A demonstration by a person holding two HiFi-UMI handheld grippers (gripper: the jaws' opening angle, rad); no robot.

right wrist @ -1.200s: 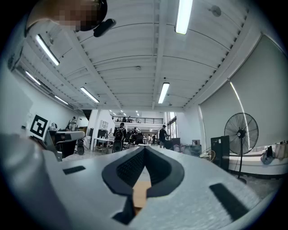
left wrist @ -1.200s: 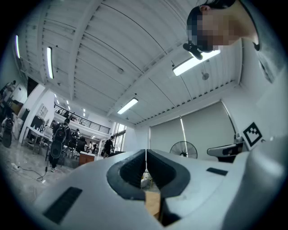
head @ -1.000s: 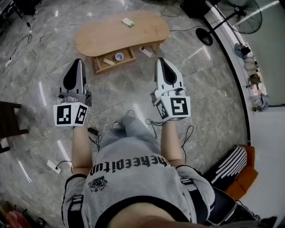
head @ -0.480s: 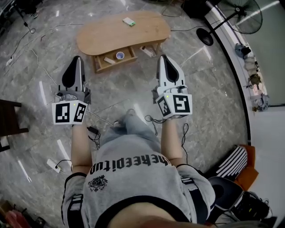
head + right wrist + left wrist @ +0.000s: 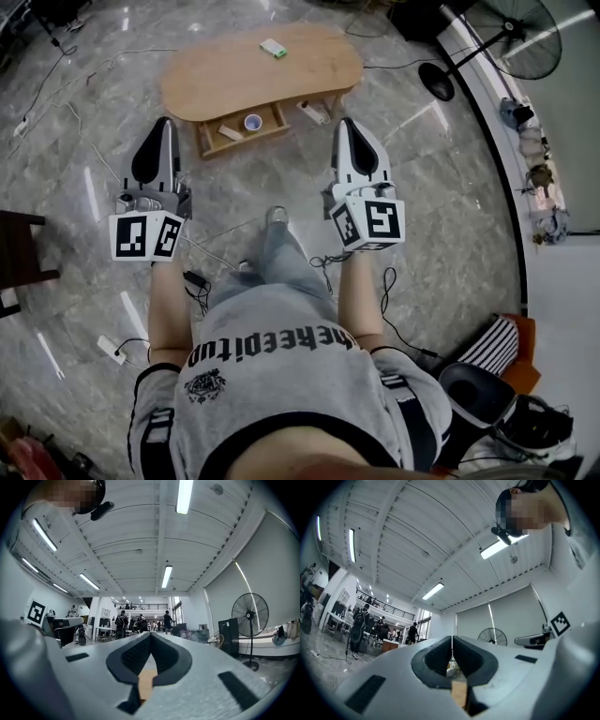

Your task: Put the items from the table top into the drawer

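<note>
Broad hall under a ribbed white ceiling (image 5: 140,541), crossed by long strip lights (image 5: 183,496); pale roller blinds (image 5: 501,620) down one wall, a railed mezzanine (image 5: 140,605) at the far end, distant people (image 5: 123,620) among desks. Underfoot, glossy grey marble floor (image 5: 450,187), veined and streaked with glare, strewn with thin black cables and one white power strip (image 5: 111,350). On it, a low kidney-shaped wooden table (image 5: 234,80), well ahead of both grippers, with its drawer (image 5: 208,142) pulled out on the near side. Off to the right, a black standing fan (image 5: 514,33) on a round base; at the left edge, part of a dark chair (image 5: 14,267). Nearer, the person's grey printed shirt (image 5: 281,375) and a bare forearm behind each gripper. Left gripper (image 5: 166,125) pointing toward the table, above bare floor, fingers pressed together tip to tip, nothing between them. Right gripper (image 5: 344,123) likewise aimed at the table, fingers closed on each other, empty. On the table top, toward its far edge, a small green-and-white box (image 5: 273,48), alone there. Inside the drawer, a small white cup (image 5: 252,121) with a blue inside and, just beside it on the left, a pale little block (image 5: 230,132).
</note>
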